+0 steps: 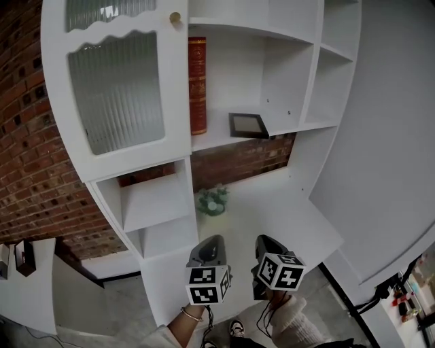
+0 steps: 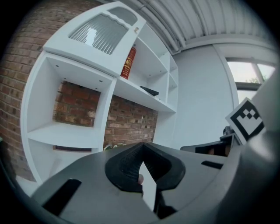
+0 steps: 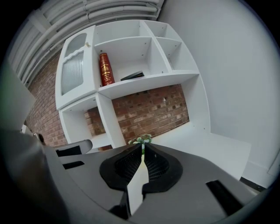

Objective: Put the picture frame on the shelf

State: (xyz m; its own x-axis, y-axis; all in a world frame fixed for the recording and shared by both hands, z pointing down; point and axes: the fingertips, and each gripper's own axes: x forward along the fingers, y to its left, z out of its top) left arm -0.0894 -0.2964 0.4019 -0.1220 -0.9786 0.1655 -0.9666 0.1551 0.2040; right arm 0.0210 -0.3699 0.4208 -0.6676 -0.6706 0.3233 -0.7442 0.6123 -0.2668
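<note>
One picture frame [image 1: 248, 125] lies flat on the shelf [image 1: 215, 139], well above and beyond both grippers, beside one red book [image 1: 197, 85]. The left gripper [image 1: 212, 242] and right gripper [image 1: 267, 240], side by side, are closed and hold nothing.

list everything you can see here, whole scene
shelf unit: one, white, against the wall
brick wall: one, red-brown, behind and left of the unit
cabinet door: one, white with ribbed glass, upper left
knob: one, gold, on the door's edge
book: one, red, upright beside the door
picture frame: one, black, on the shelf right of the book
plant: one, green, on the lower surface
left gripper: one, dark grey, jaws together, empty
right gripper: one, dark grey, jaws together, empty
</note>
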